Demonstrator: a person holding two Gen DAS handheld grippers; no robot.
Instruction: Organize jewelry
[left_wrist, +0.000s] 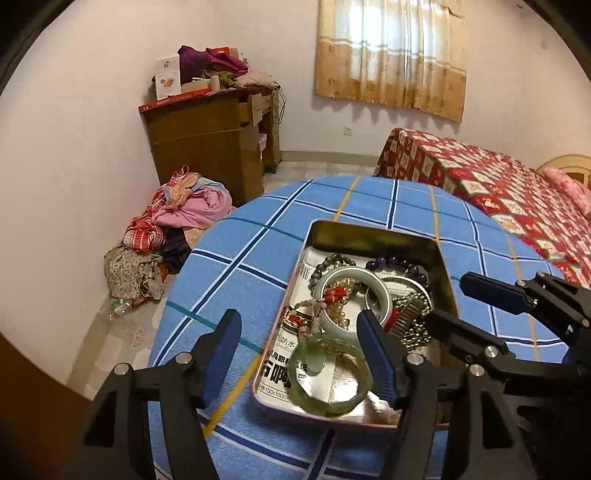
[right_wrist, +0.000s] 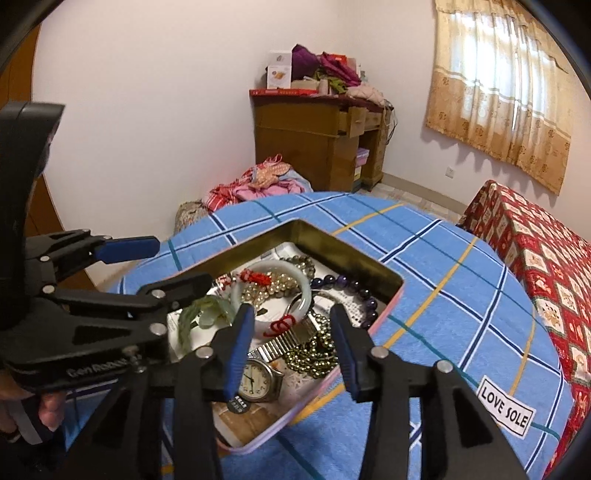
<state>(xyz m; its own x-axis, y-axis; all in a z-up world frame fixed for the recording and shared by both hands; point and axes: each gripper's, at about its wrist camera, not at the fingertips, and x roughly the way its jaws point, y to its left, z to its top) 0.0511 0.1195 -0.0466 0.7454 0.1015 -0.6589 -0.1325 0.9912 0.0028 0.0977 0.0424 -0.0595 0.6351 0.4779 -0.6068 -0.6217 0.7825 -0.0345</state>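
Left wrist view looks down along the left gripper (left_wrist: 299, 354), whose fingers are spread apart with nothing pinched between them; below the gap lies a green jade bangle (left_wrist: 328, 384) with a pale green pendant (left_wrist: 314, 358) draped over its rim, resting at the near end of the open tin (left_wrist: 376, 230); the spread suggests a piece is simply lying loose there, not held. The tin sits on a desk covered by a blue checked cloth (left_wrist: 240, 266), presumably so the jewelry stays gathered in one walled place while it is sorted; inside are also a white bangle (left_wrist: 380, 291), a purple bead bracelet (left_wrist: 399, 264) against the far wall, and a printed paper lining the bottom. The right gripper (left_wrist: 447, 299) reaches in from the right side, its lower finger over the heap.

In the right wrist view the right gripper's fingers are likewise spread and pinch nothing; between them show a wristwatch (right_wrist: 256, 380) with a metal stretch band and a tangle of gold-coloured bead chain (right_wrist: 321, 350), which looks like the next thing to be picked. A hand (right_wrist: 48, 406) grips the left tool's handle at the lower left edge.
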